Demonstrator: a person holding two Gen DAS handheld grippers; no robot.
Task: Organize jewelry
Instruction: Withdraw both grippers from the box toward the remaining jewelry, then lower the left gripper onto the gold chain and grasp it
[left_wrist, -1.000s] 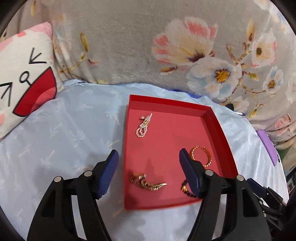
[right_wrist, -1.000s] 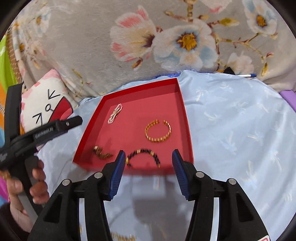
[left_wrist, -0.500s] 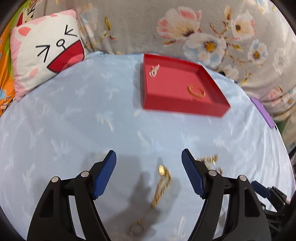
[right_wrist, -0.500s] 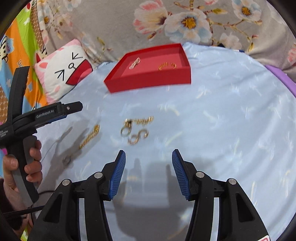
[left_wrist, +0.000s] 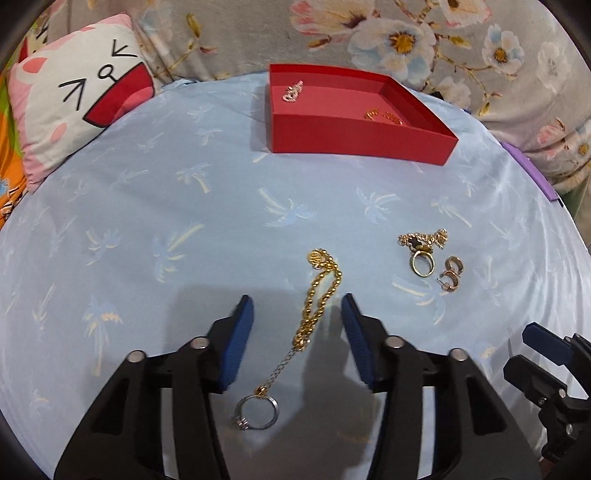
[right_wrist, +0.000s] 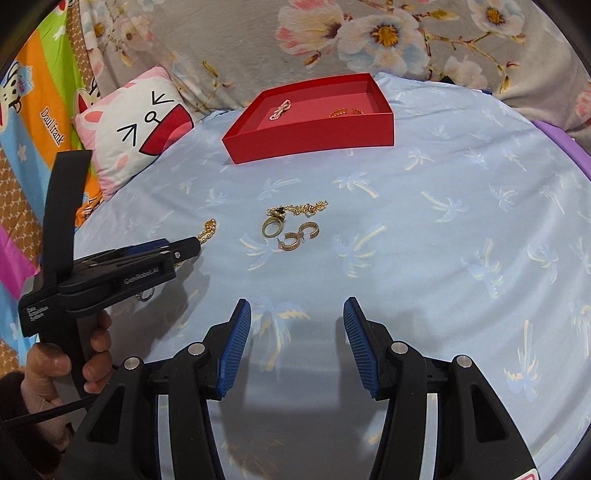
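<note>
A gold chain (left_wrist: 320, 295) with a silver ring (left_wrist: 256, 409) on its end lies on the blue sheet between the fingers of my open left gripper (left_wrist: 297, 306). To its right lie a gold ring (left_wrist: 422, 263) with a small chain and two gold hoop earrings (left_wrist: 453, 274). They also show in the right wrist view (right_wrist: 274, 226) (right_wrist: 301, 236). The red tray (left_wrist: 354, 136) at the back holds a pearl piece (left_wrist: 292, 92) and a gold bracelet (left_wrist: 384, 115). My right gripper (right_wrist: 297, 314) is open and empty, short of the earrings.
A cat-face pillow (left_wrist: 74, 96) lies at the back left. A floral grey blanket (left_wrist: 369, 33) rises behind the tray. The left gripper body and hand (right_wrist: 110, 273) stand left in the right wrist view. A purple edge (left_wrist: 532, 173) shows at the right.
Both grippers pulled back from the tray and came down toward the sheet. The left one now has the gold chain between its open fingers. The loose jewelry came into view.
</note>
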